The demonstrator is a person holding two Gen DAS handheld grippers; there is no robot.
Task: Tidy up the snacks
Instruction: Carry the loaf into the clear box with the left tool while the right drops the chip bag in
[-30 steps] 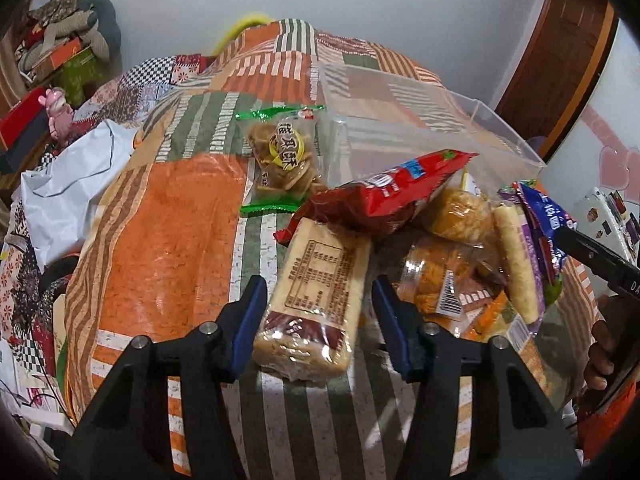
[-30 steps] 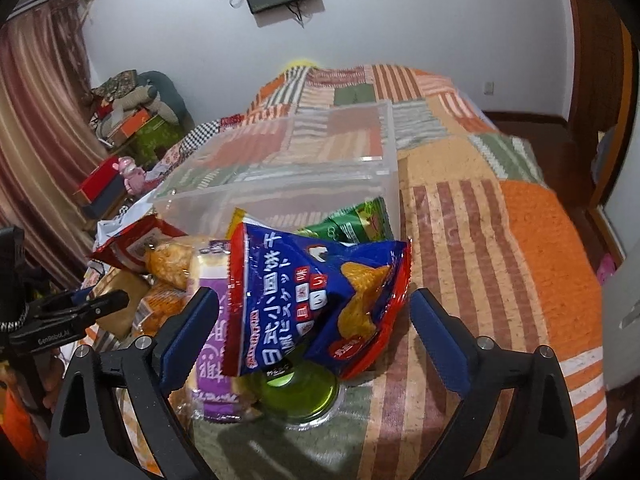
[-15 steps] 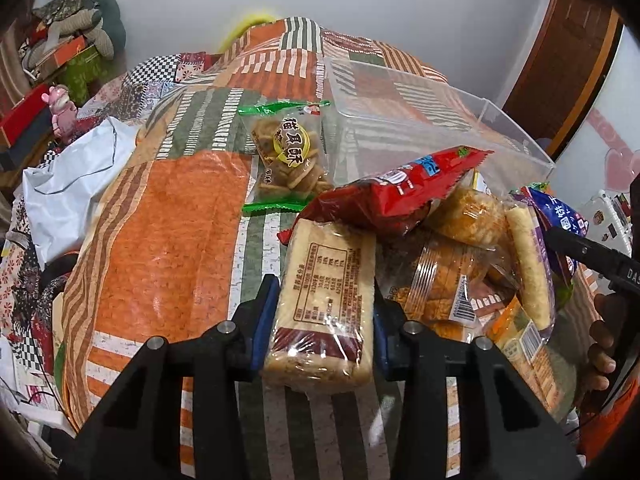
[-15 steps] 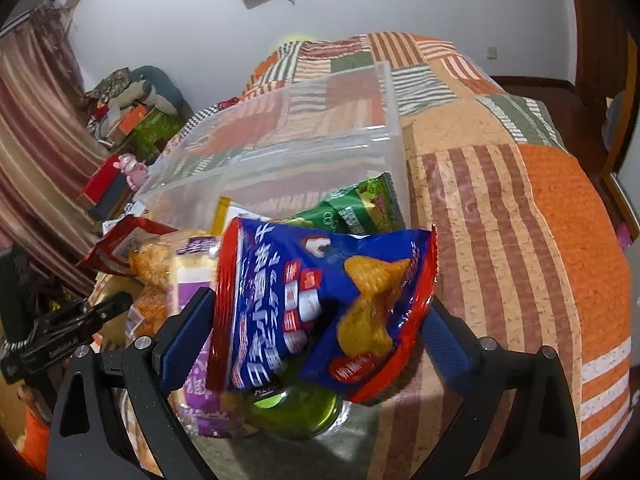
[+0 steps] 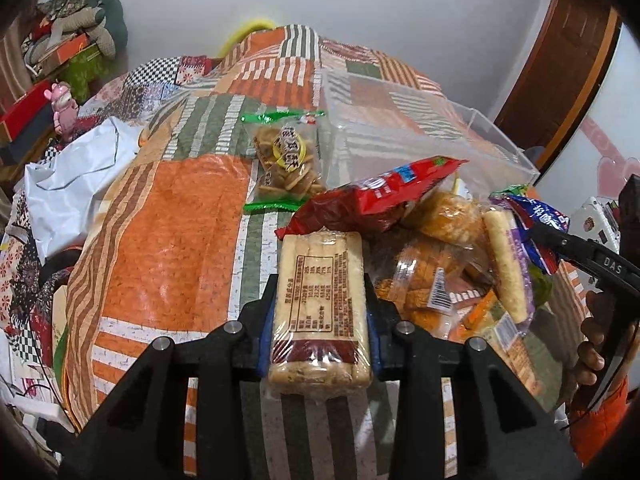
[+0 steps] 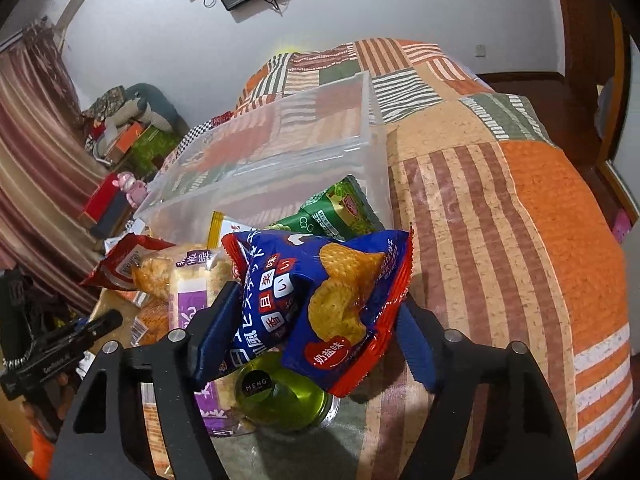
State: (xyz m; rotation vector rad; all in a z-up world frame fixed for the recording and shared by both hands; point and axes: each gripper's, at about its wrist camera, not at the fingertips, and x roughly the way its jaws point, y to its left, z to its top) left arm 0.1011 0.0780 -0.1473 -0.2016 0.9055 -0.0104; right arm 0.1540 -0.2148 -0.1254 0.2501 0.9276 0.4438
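Observation:
A clear-wrapped biscuit pack (image 5: 320,264) lies on the patchwork quilt (image 5: 168,240). My left gripper (image 5: 320,292) is closing, with its blue pads pressed on both sides of the pack. My right gripper (image 6: 316,304) is also closing, and its pads squeeze a blue chip bag (image 6: 340,280) that sits tilted over a green-lidded jar (image 6: 288,400). Between the two lies a heap of snacks: a red bag (image 5: 384,196), a purple-wrapped pack (image 6: 192,304) and green packets (image 6: 340,212). Behind the heap stands a clear plastic bin (image 6: 280,152).
A green-ended cracker bag (image 5: 286,160) lies alone left of the bin. A white plastic bag (image 5: 72,184) and a pink toy (image 5: 64,104) sit off the quilt's left side, with clutter beyond. A wooden door (image 5: 560,80) is at the right. A hand (image 5: 592,352) holds the right gripper.
My left jaws closed in from both sides onto the biscuit pack. My right jaws narrowed onto the blue chip bag, which now crumples and tilts. Neither hand shifted much.

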